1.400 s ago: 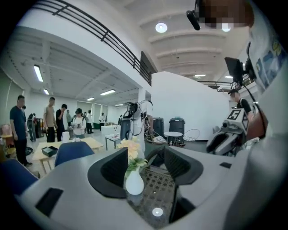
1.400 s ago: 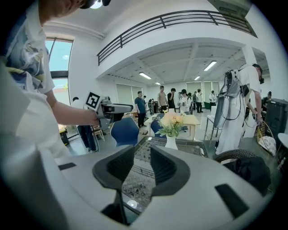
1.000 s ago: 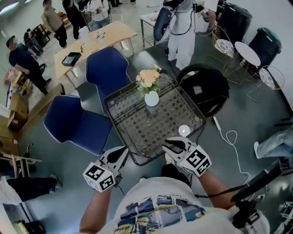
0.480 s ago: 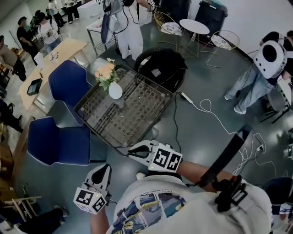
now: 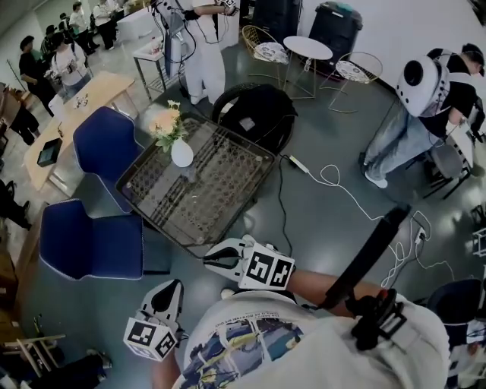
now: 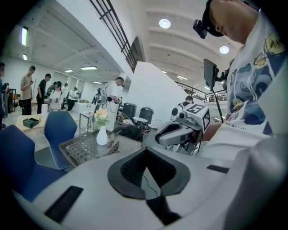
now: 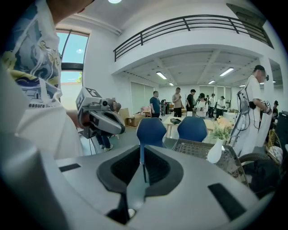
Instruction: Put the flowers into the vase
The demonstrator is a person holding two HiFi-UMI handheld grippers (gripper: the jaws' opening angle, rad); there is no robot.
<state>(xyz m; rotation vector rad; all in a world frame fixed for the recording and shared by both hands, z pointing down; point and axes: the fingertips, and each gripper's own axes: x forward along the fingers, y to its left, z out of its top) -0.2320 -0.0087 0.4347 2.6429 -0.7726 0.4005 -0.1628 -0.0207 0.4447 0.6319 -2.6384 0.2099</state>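
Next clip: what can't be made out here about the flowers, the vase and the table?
Head view: the flowers are too small to count stems.
All views: the vase is opaque, so its inside is hidden.
Head view: the table top is patterned and small; stray stems on it cannot be ruled out.
Right gripper view: the right gripper body cuts off the table's near edge.

Glossy grey floor (image 5: 319, 228); two blue chairs (image 5: 91, 243) at left, a wooden table (image 5: 72, 121) upper left, a round white table (image 5: 307, 48) top centre, white wall (image 5: 410, 23) upper right.
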